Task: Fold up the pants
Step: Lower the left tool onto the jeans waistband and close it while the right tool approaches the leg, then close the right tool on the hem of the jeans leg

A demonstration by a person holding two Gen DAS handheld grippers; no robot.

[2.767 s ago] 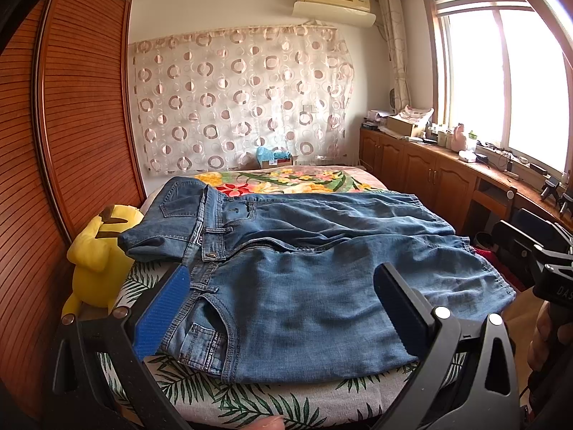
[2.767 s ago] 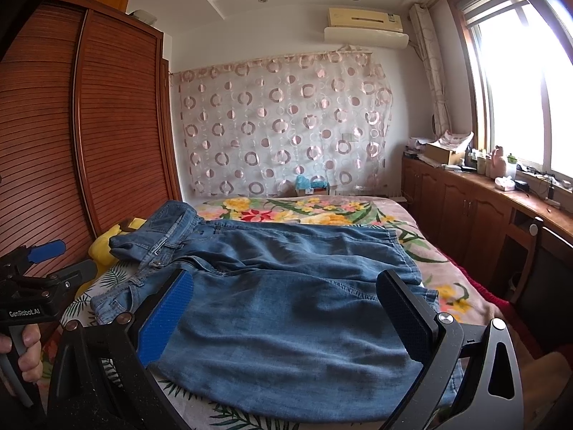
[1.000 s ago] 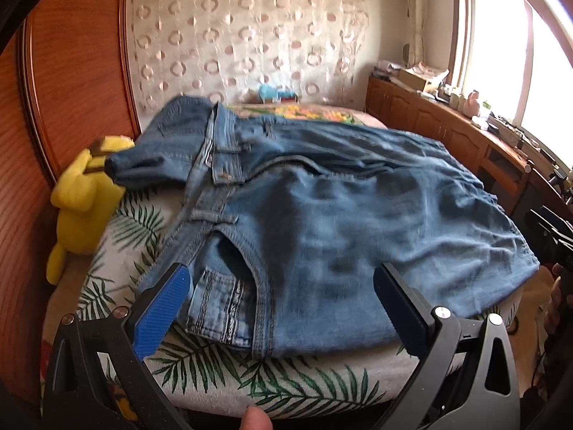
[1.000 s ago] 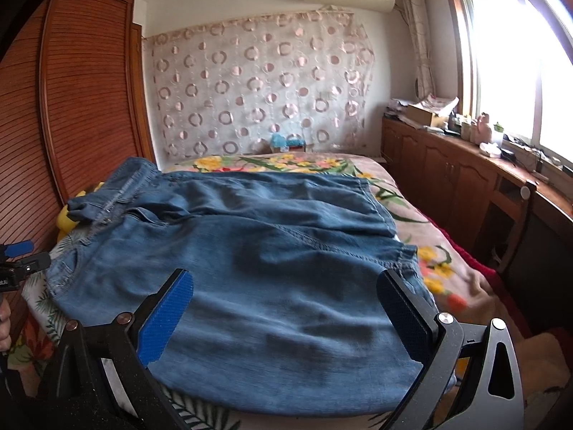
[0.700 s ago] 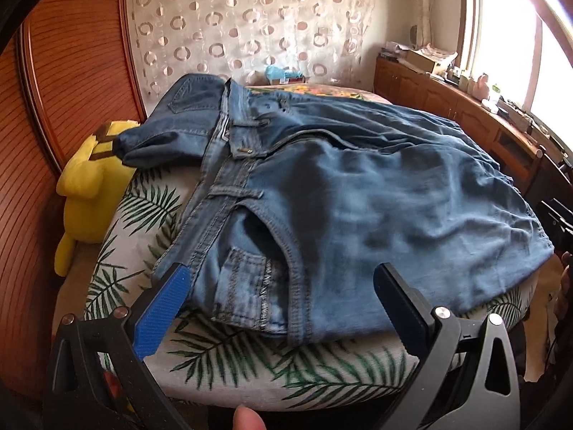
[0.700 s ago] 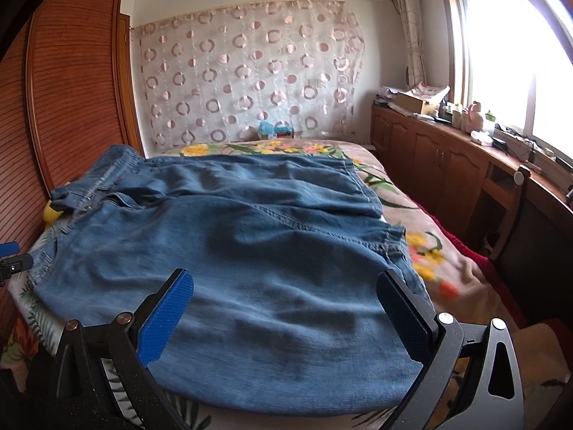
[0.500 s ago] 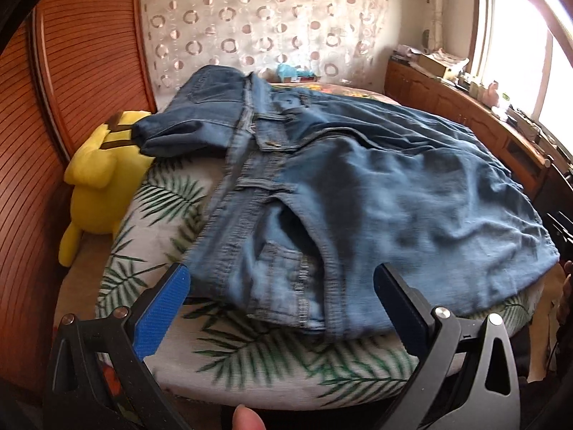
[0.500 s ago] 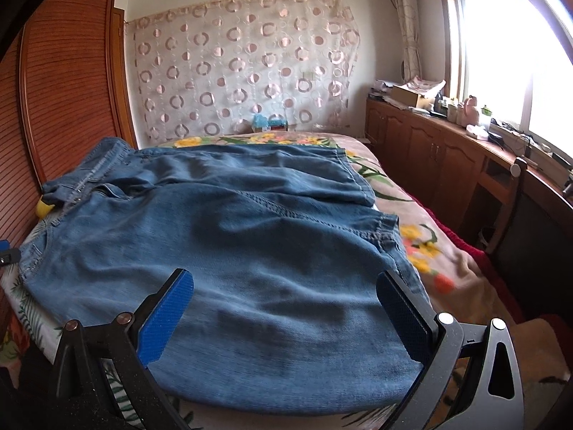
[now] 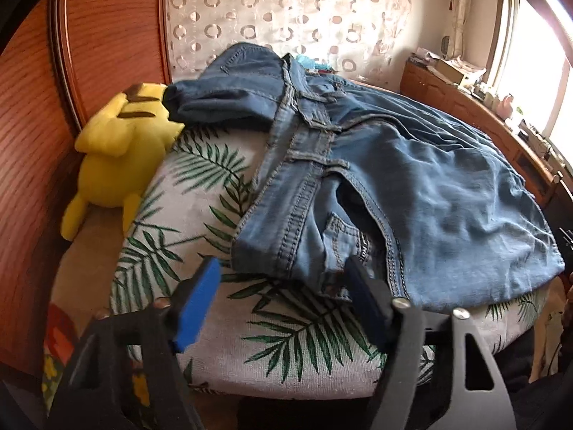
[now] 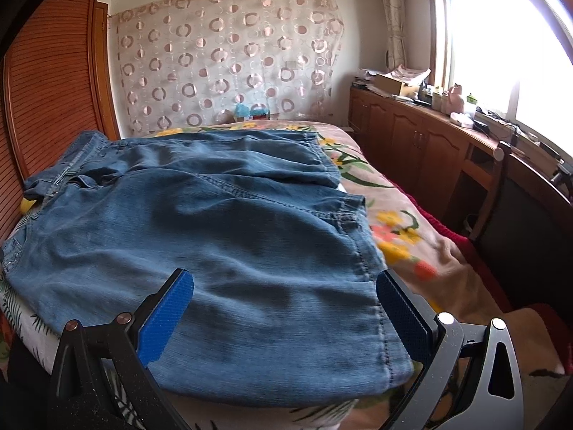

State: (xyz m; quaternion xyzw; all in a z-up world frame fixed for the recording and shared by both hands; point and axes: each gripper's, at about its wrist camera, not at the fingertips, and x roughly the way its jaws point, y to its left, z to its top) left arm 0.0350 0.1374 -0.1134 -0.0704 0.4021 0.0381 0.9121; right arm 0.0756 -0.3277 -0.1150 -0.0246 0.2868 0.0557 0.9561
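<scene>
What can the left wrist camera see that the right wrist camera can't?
Only the left view shows the whole yellow plush toy beside the jeans' waistband, the front pocket, and the left gripper, its jaws closing just short of the waistband corner. Only the right view shows the hem end of the jeans, the floral blanket, and the open right gripper. Both share the jeans, the circle-patterned curtain and the wooden wardrobe.

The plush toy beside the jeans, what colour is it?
Yellow with dark markings; the plush toy shows best in the left wrist view.
</scene>
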